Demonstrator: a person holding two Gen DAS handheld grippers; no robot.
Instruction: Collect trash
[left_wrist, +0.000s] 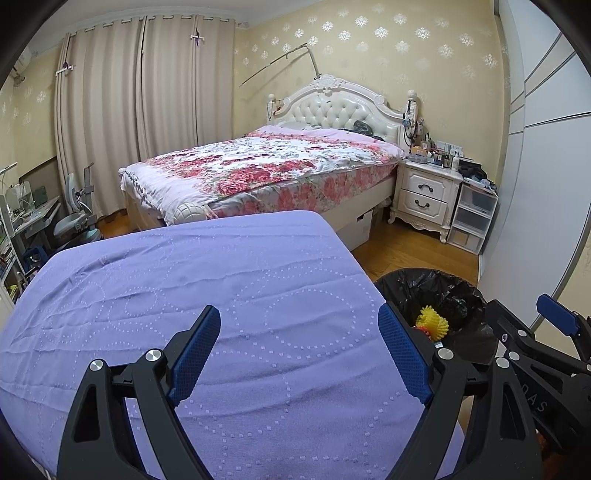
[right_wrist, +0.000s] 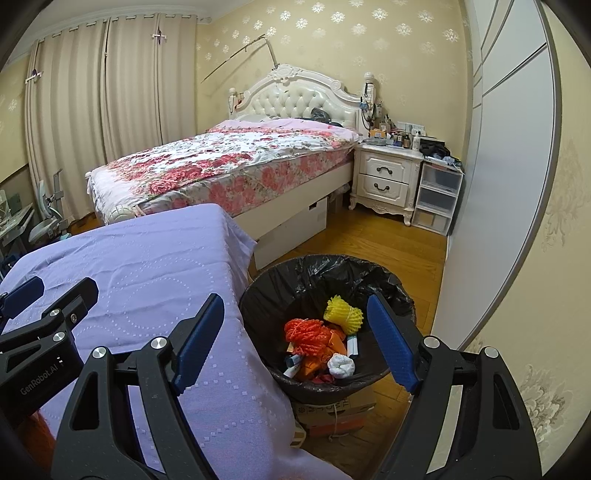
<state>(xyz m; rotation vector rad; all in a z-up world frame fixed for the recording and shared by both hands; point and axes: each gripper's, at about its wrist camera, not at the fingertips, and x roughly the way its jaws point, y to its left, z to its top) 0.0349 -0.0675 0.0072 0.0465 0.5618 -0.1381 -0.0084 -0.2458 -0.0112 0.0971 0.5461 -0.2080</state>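
**Both claws open, trash in the bin**

The left claw (left_wrist: 299, 350) is held open and empty over the purple-covered desk (left_wrist: 184, 280). The right claw (right_wrist: 295, 332) is likewise spread wide with nothing between its fingers, poised over the desk's edge and the bin (right_wrist: 258, 295). The trash is seen inside the black-lined bin: a yellow net (right_wrist: 342, 313), an orange net (right_wrist: 308, 334), a white wad (right_wrist: 341, 365) and wrappers (right_wrist: 312, 363). The bin stands on the floor just beside the desk.

- The cloth-covered table (left_wrist: 207, 295) lies under the left gripper (left_wrist: 299, 350).
- The bin (right_wrist: 258, 314) stands below the right gripper (right_wrist: 295, 339), right of the table.
- Foam nets (right_wrist: 341, 314) and wrappers lie in it.
- The bed (right_wrist: 229, 162) lies ahead, the nightstand (right_wrist: 384, 181) to its right.
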